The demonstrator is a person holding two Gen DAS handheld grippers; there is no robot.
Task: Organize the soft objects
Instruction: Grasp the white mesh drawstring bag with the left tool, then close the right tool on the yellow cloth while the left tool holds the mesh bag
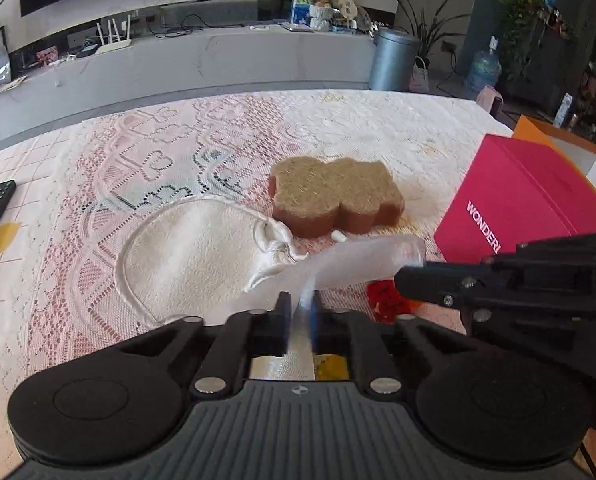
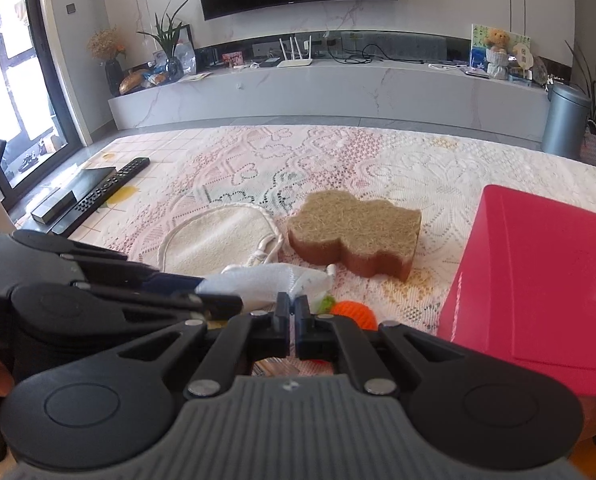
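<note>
In the left wrist view, our left gripper (image 1: 301, 312) is pinched tight on one end of a thin white cloth (image 1: 362, 258). The cloth stretches away from it to the right, up off the table, and its far end goes to our right gripper (image 1: 408, 276), which comes in from the right side. So the long way of the cloth runs from left to right between our two grippers. It looks soft and a little see-through. Under it peeks a small red and orange soft thing (image 1: 386, 300). Farther ahead lie a white pouch (image 1: 193, 256) with a cord and a brown sponge (image 1: 334, 200) shaped like a bumpy cloud. A pink box (image 1: 518, 200) sits to the right.

In the right wrist view, our right gripper (image 2: 291, 312) has its two fingers nearly together. They seem to nip the edge of the white cloth (image 2: 265, 280), but we cannot tell for sure. The left gripper (image 2: 201, 292) reaches in from the left and holds the other end. The cloth hangs just in front of us, bunched and wrinkly. The orange soft thing (image 2: 354, 312) lies just beside our fingers, on the right. The brown sponge (image 2: 358, 236) sits past it, near the pink box (image 2: 538, 280). We think both hands are about as near to the cloth.
</note>
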